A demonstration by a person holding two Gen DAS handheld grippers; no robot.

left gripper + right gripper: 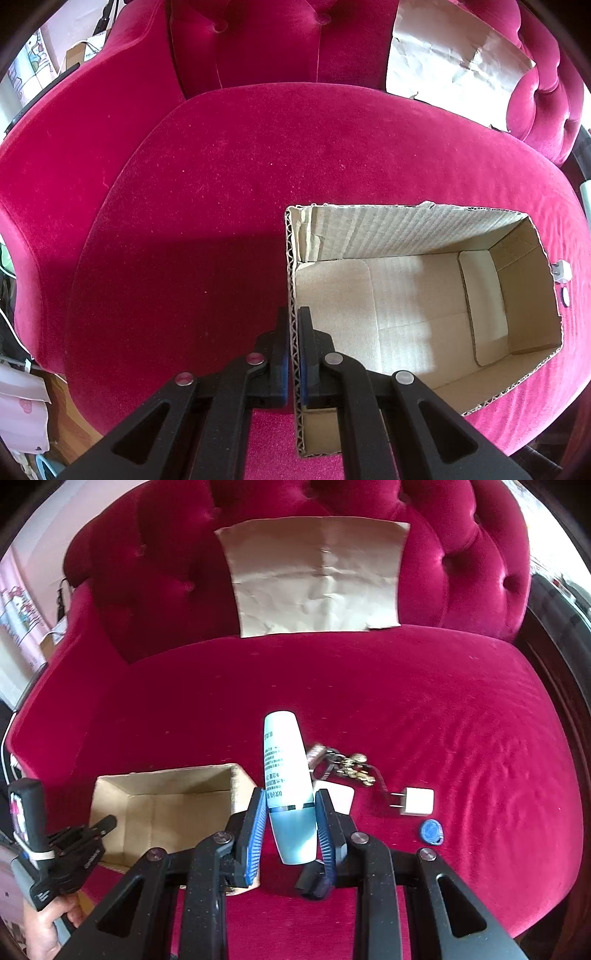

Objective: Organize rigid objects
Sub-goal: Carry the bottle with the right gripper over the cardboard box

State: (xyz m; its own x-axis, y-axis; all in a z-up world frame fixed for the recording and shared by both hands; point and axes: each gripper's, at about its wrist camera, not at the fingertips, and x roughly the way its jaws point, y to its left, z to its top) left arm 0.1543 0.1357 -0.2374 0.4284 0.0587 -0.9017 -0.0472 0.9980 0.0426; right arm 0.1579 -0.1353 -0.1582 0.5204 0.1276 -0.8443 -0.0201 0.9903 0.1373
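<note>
Velvet sofa seat [424, 701] carries everything in view. Right tongs [290, 812] pinch a pale blue tube-shaped bottle [286, 775] near its darker blue cap end, which sits back between the blue pads [255, 823]; the bottle's long axis runs straight out ahead of the tongs, tilted slightly left, its white rounded end pointing away toward the sofa back. It is lifted clear of the seat.

Just beyond the right tongs lies a white flat object, partly hidden behind the bottle, and past it a bunch of keys [351, 766]. To their right sit a white plug adapter [415, 801], prongs pointing left, and — nearer — a blue key fob [430, 830].

Left of the right tongs stands the open cardboard box [162, 805]. Left tongs [293, 350] are pressed onto the box's near-left wall [291, 258], one finger outside, one inside. The box interior shows only its own flaps — cardboard throughout.

A crumpled paper sheet [317, 579] leans on the backrest ahead.
</note>
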